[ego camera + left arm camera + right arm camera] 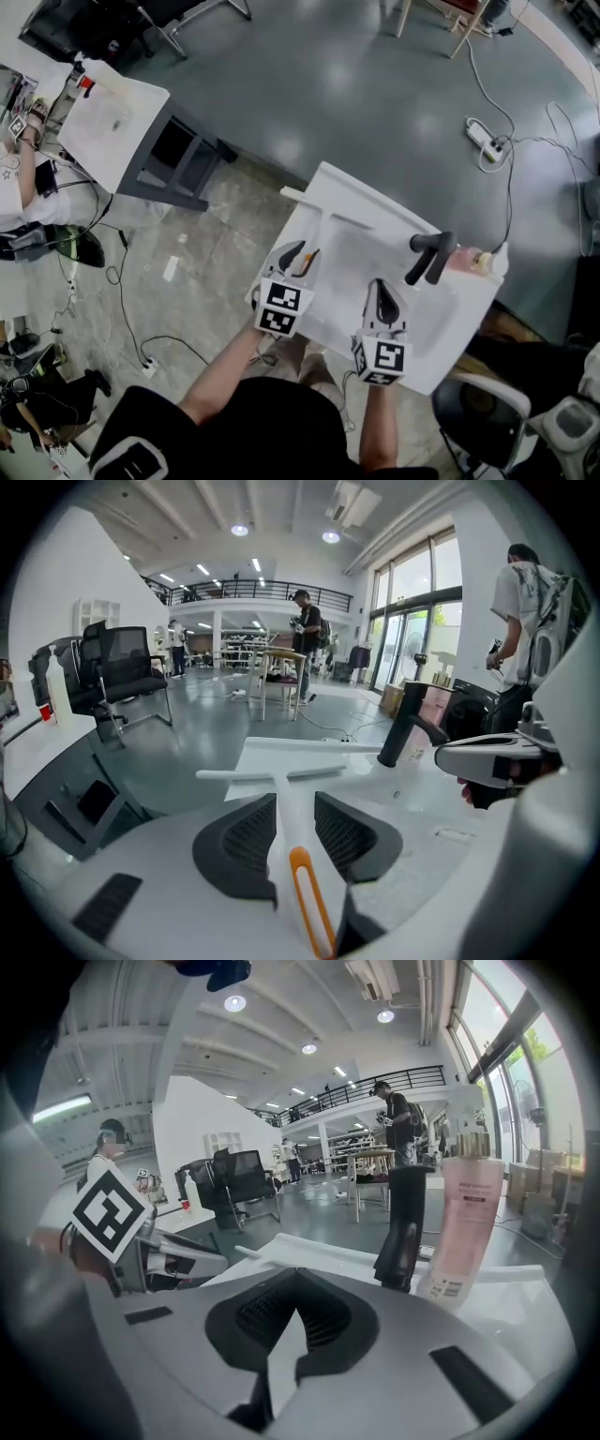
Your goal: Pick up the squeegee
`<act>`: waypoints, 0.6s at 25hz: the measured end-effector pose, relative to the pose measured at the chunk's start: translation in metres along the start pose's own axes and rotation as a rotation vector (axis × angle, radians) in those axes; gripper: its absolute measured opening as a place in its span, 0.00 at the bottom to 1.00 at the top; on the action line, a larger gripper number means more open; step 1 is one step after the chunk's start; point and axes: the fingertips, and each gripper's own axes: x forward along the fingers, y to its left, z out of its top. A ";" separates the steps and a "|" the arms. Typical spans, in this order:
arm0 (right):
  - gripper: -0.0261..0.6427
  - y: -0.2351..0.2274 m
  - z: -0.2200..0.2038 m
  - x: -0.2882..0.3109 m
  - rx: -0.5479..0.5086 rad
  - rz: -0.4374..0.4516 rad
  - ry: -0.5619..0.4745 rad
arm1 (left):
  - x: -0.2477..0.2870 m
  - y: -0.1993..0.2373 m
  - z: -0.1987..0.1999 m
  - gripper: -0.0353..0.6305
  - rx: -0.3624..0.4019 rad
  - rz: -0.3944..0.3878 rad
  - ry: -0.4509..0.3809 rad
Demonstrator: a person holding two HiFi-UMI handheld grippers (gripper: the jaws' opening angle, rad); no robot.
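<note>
The white squeegee (pixel 305 260) with an orange loop in its handle lies at the left side of the white sink unit (pixel 366 202). Its blade points away from me. My left gripper (pixel 298 255) is over its handle. In the left gripper view the squeegee handle (pixel 284 832) runs between the two dark pads of my left gripper (pixel 292 806), which stands open around it. My right gripper (pixel 384 298) hovers over the basin, a little to the right. In the right gripper view my right gripper (pixel 295 1281) has its tips together with nothing in them.
A black faucet (pixel 429 255) and a pink bottle (pixel 464 260) stand at the sink's right rim, ahead of the right gripper. A white desk (pixel 112 122) is at the far left. A power strip with cables (pixel 487 141) lies on the floor. An office chair (pixel 487 412) stands at lower right.
</note>
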 end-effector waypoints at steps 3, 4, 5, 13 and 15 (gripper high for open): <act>0.04 0.001 -0.003 0.007 0.007 0.005 0.009 | 0.017 0.006 -0.005 0.26 -0.003 0.024 0.036; 0.04 0.000 -0.004 0.008 0.011 0.004 0.009 | 0.022 0.007 -0.007 0.26 -0.004 0.029 0.045; 0.04 -0.001 -0.005 0.009 0.015 0.003 0.009 | 0.026 0.008 -0.009 0.27 -0.004 0.032 0.052; 0.03 -0.004 -0.011 0.018 0.027 0.005 0.026 | 0.050 0.010 -0.015 0.28 0.013 0.042 0.103; 0.04 -0.005 -0.011 0.020 0.033 0.002 0.028 | 0.055 0.011 -0.018 0.28 0.014 0.047 0.118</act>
